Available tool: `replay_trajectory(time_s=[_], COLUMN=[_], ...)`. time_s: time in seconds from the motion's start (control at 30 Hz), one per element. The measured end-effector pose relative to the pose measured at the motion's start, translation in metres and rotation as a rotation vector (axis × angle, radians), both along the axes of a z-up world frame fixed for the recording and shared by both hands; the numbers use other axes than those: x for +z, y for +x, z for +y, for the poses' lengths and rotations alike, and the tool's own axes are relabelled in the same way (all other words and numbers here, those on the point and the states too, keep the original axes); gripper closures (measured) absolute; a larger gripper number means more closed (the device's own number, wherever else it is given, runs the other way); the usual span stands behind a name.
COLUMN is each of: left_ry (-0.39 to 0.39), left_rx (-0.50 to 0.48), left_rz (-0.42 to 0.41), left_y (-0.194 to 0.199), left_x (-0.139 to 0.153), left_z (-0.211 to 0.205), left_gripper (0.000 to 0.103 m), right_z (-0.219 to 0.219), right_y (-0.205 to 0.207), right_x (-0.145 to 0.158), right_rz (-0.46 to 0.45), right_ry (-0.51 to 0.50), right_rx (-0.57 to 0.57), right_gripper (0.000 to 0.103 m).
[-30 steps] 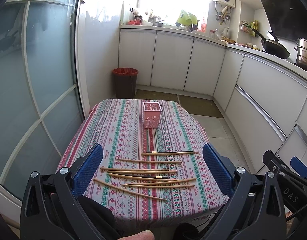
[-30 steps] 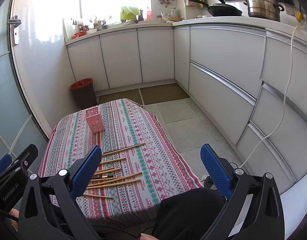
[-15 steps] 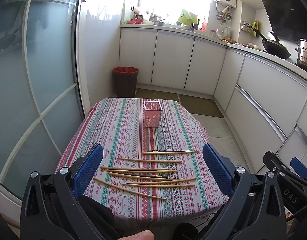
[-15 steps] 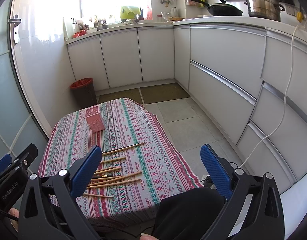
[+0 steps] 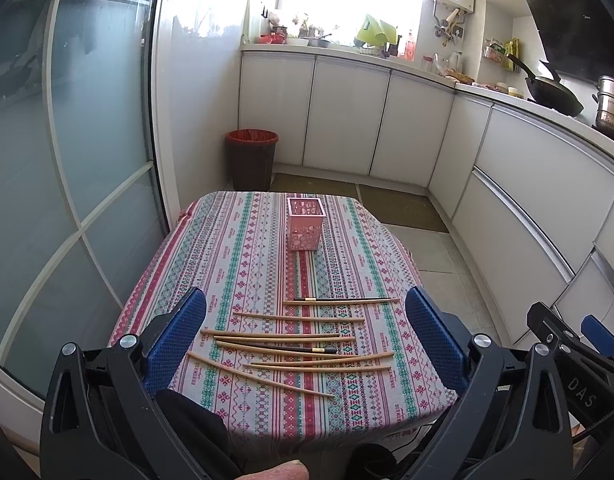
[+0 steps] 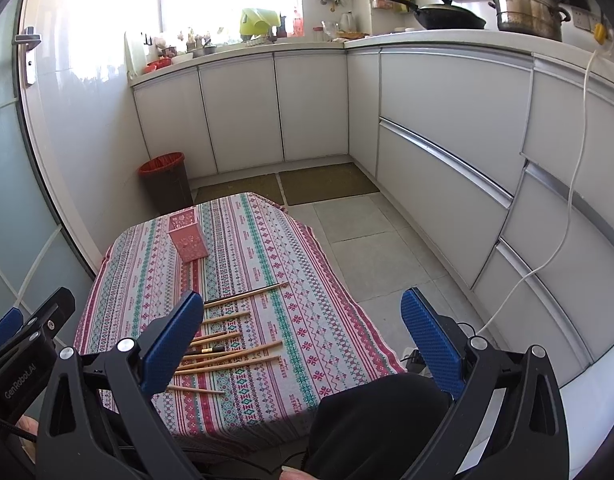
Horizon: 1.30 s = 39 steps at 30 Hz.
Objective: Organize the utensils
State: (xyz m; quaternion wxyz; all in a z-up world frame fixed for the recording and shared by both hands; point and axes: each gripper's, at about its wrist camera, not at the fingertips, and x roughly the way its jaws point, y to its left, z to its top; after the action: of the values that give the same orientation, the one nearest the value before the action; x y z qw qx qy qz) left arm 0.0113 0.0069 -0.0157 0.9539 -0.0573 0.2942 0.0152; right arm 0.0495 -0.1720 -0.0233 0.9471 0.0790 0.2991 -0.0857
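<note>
The left gripper [image 5: 307, 328] has its blue-padded jaws spread wide and holds nothing; it hangs above the near edge of the table [image 5: 243, 240], with the loose chopsticks framed between its pads. The right gripper [image 6: 303, 332] is likewise fully spread and empty, raised over the table's near right corner and angled toward the floor beside it.

The chopsticks [image 5: 299, 344] lie flat on the striped tablecloth in a rough row along the near edge, most of them running crosswise, side to side. Several in the middle touch or cross one another; the farthest one [image 5: 343, 300], with a dark section, lies a little apart toward the table's centre, and the nearest one [image 5: 263, 376] is skewed diagonally. The pink holder [image 5: 305, 224] stands upright near the far edge, about on the table's midline, well apart from the sticks. From here it looks empty, though its inside is only partly visible.

Judging by this, nothing has yet been sorted: the step in hand is the approach to a first pick. The next move probably calls for lowering one gripper onto a single chopstick, best an outlying one that is clear of its neighbours, and closing across its thin shaft squarely. The stick lies flat against cloth, so the pads must come right down to the surface, and the fabric could get pinched.
</note>
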Motion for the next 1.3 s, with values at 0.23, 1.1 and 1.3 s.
replay_trajectory(time_s=[0.23, 1.1, 1.3], left_ry=[-0.015, 0.322, 0.372], left_rx=[-0.006, -0.578, -0.597], left_rz=[0.044, 0.803, 0.911], left_y=[0.014, 0.313, 0.337], left_x=[-0.004, -0.202, -0.244], left_z=[0.004, -0.142, -0.150], left_gripper=[0.007, 0.011, 0.053], right_z=[-0.003, -0.129, -0.138], right_y=[0.003, 0.147, 0.164], right_x=[-0.003, -0.186, -0.214], right_rz=[0.010, 0.324, 0.381], right_ry=[0.024, 0.646, 0.727], right_rx=[-0.013, -0.093, -0.088], right_gripper=[0.007, 0.007, 0.007])
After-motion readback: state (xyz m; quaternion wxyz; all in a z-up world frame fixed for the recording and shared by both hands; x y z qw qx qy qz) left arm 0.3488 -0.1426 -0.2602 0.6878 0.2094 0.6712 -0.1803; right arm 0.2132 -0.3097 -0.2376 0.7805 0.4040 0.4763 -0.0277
